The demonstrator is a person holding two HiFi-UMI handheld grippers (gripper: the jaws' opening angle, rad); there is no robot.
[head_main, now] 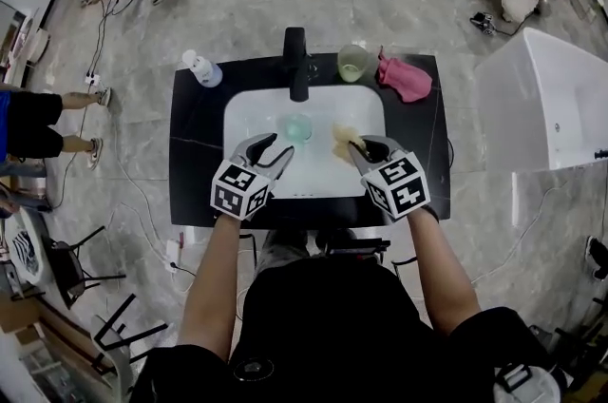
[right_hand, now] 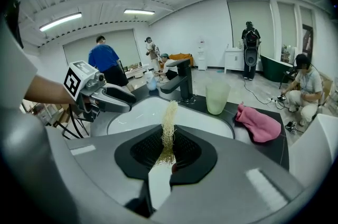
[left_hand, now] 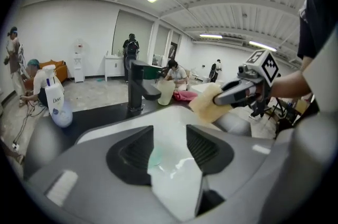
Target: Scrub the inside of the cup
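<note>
Teal translucent plastic cup (head_main: 297, 127) sits in the white oval sink basin (head_main: 328, 175), just below the black faucet (head_main: 296, 59), toward 12 o'clock of the basin's middle. Whether it stands fully upright is hard to tell. The left claw (head_main: 275, 147) hovers just at the cup's 7 o'clock with its jaws released and apart; its own view shows the teal cup in the gap, but neither pad presses on it. The right claw (head_main: 364, 147) is clenched on a yellow fibrous scrubber (head_main: 344, 140), which hangs just at the cup's 4 o'clock without touching it.

To do this step well, the left claw probably needs to close on the cup's wall first and tilt the mouth toward 3 o'clock. The scrubber can then enter straight, without pushing the cup across the slick basin.

Room is tight at 12 o'clock, where the faucet spout overhangs. The basin wall curves up on all sides. The black stone surface (head_main: 195, 154) carries a pale yellow-green tumbler (head_main: 352, 64), a pink cloth (head_main: 407, 80) and a white soap bottle (head_main: 202, 68), all well clear.
</note>
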